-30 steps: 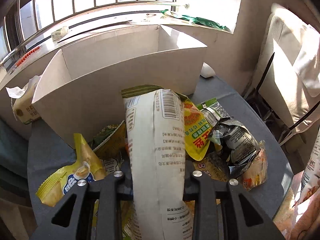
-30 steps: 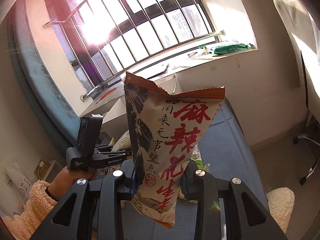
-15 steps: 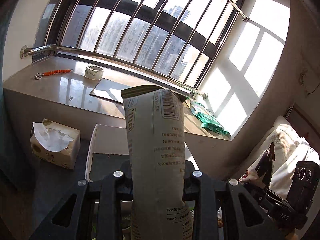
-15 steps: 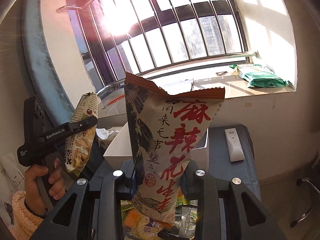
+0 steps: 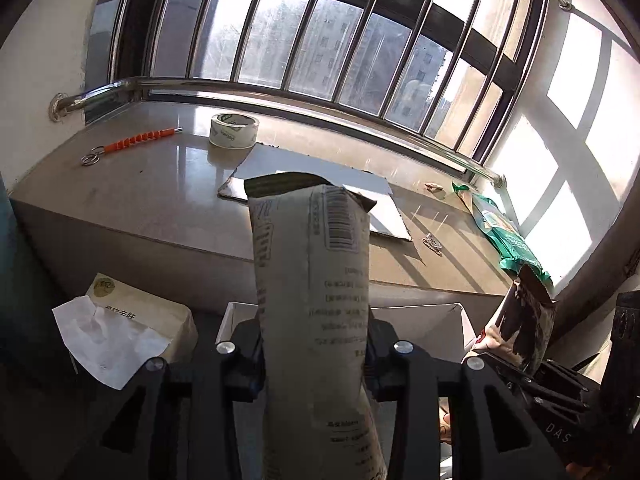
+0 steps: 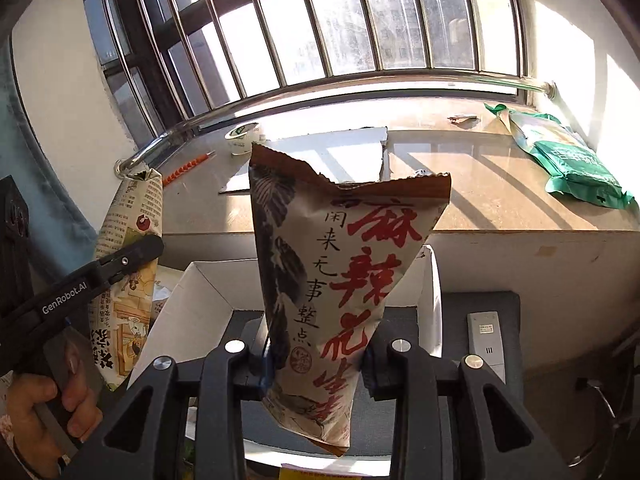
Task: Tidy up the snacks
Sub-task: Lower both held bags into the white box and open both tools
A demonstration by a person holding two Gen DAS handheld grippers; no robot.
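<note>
My left gripper (image 5: 314,356) holds a tall beige snack bag (image 5: 316,280) upright, barcode side facing me. Its jaws are opening, though the pads still touch the bag's sides. The right gripper (image 6: 316,356) holds a brown bag with red characters (image 6: 340,260). Those jaws are also opening a little, with the bag still pinched between them. Both bags hang above the open white box (image 6: 208,304), which stands against the wall under the windowsill. In the right wrist view the left gripper (image 6: 132,256) and its bag (image 6: 128,280) show at the left. The brown bag (image 5: 524,328) shows at the right of the left wrist view.
A tissue box (image 5: 132,320) stands left of the white box (image 5: 424,328). On the windowsill lie a tape roll (image 5: 234,130), a cardboard sheet (image 5: 312,176) and a green pouch (image 5: 508,240). A white remote (image 6: 486,336) lies right of the box. A hand (image 6: 36,412) grips the left handle.
Both grippers rose from the snack pile and swung toward the window, carrying their bags over the white box. The two grippers have come closer together.
</note>
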